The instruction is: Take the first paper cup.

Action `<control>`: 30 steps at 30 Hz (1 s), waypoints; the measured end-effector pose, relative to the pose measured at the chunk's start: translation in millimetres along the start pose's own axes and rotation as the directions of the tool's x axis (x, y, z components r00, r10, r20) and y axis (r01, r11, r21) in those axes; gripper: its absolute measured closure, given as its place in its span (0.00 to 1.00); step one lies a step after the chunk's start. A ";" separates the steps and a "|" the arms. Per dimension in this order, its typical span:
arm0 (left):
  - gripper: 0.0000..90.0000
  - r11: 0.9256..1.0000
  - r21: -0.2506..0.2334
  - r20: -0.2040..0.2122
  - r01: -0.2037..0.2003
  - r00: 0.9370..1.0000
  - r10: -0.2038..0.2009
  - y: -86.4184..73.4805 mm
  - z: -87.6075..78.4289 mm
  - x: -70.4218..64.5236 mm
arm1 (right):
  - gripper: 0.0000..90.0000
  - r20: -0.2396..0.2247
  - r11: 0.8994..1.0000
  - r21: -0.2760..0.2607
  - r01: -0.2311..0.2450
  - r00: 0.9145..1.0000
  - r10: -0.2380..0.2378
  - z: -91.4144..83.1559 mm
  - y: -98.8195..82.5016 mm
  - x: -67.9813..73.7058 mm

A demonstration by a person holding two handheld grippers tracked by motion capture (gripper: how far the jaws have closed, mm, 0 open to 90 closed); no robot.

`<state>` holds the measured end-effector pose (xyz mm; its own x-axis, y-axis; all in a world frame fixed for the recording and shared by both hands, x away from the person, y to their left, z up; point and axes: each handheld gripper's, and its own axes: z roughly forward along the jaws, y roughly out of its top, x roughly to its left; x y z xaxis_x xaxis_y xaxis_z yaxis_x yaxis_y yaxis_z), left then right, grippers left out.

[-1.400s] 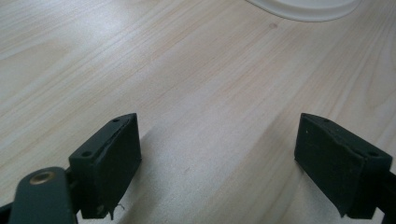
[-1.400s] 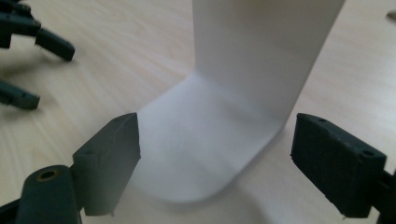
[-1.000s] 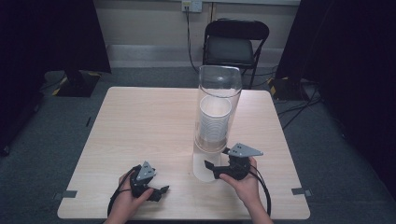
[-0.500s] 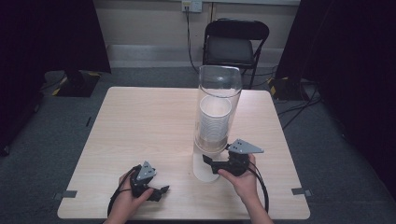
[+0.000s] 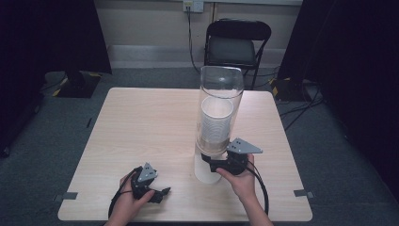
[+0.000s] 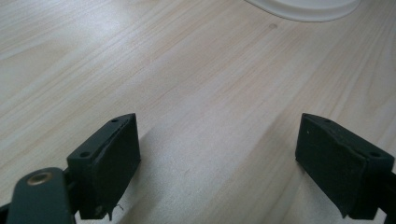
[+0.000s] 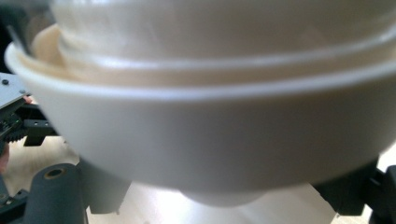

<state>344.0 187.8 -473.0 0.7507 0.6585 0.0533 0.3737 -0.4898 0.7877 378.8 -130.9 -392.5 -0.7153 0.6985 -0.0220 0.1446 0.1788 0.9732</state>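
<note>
Right gripper (image 5: pixel 210 164) jaws closing, seemingly around cup (image 5: pixel 205 170)

Lab: black curtains (image 5: pixel 51 33), lone table (image 5: pixel 141 122)

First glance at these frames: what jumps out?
The tall clear tube standing right of the table's middle, with a stack of white cups inside. At its foot, the right gripper reaches the lowest white cup, jaws just closing. The left gripper rests near the front edge, open.

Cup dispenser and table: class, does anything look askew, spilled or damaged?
Nothing stands out. The clear cup dispenser stands upright on the table, its stack of cups straight inside. No spill or damage is visible.
</note>
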 end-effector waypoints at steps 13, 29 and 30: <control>0.15 1.000 0.001 0.000 -0.002 1.000 0.002 0.0 -0.1 0.1 | 0.34 -0.008 0.998 -0.061 -0.001 1.000 0.000 3.9 4.2 0.4; 0.15 1.000 0.000 -0.003 -0.002 1.000 0.002 -0.1 0.0 -0.2 | 0.37 0.027 0.993 -0.104 0.054 0.998 -0.051 4.6 -5.4 2.9; 0.15 1.000 0.000 -0.003 -0.002 1.000 0.002 -0.1 0.0 -0.2 | 0.37 0.023 0.994 -0.093 0.059 0.998 -0.057 4.1 -4.7 2.7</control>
<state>343.8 187.6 -473.1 0.7498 0.6593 0.0563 0.3725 -0.4908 0.7876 379.0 -127.0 -398.1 -0.7066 0.7028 -0.0825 0.0380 0.1542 0.9873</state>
